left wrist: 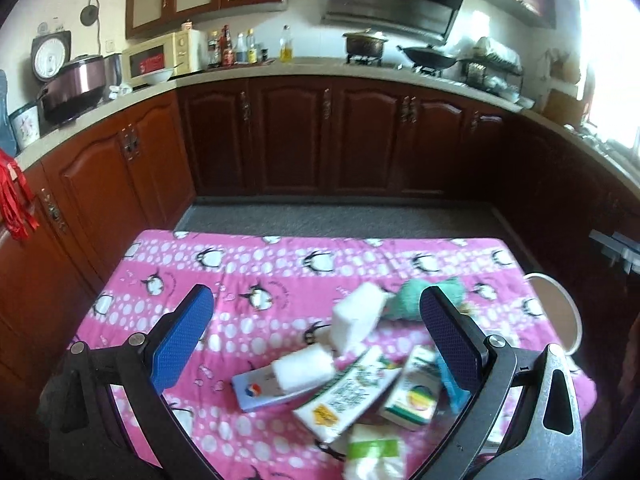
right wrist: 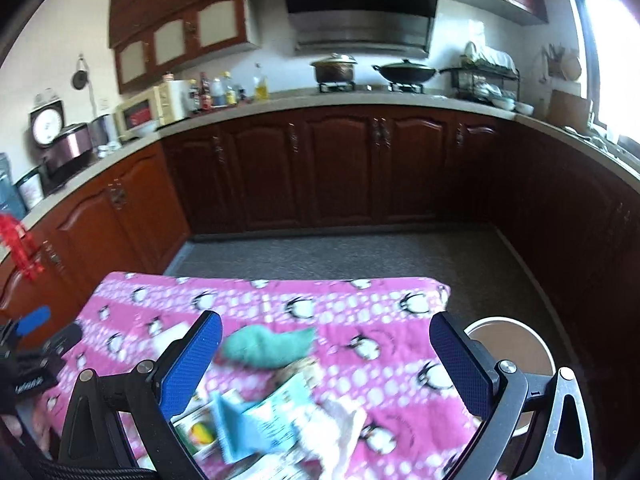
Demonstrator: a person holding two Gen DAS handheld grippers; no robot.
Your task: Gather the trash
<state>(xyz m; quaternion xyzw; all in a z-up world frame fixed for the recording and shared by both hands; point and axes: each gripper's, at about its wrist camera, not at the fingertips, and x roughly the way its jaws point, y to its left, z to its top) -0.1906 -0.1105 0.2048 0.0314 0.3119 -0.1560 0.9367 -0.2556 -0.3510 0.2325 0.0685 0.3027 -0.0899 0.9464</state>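
A counter draped in a pink penguin-print cloth carries a loose heap of trash. A teal crumpled wad lies farthest back. Just in front of it sits a white foam block, then a blue-and-white box, a printed packet and a green-yellow carton, overlapping.

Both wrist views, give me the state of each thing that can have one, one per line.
Left gripper: jaws open, holding nothing.
Right gripper: jaws open, holding nothing.
Trash pile: loose on the pink cloth, not yet collected.
Teal cloth: crumpled, lying on the pink cloth.
White bin: open-topped, beside the table; contents cannot be told.
Lower cabinet doors: shut.
Pot on stove: lid on.
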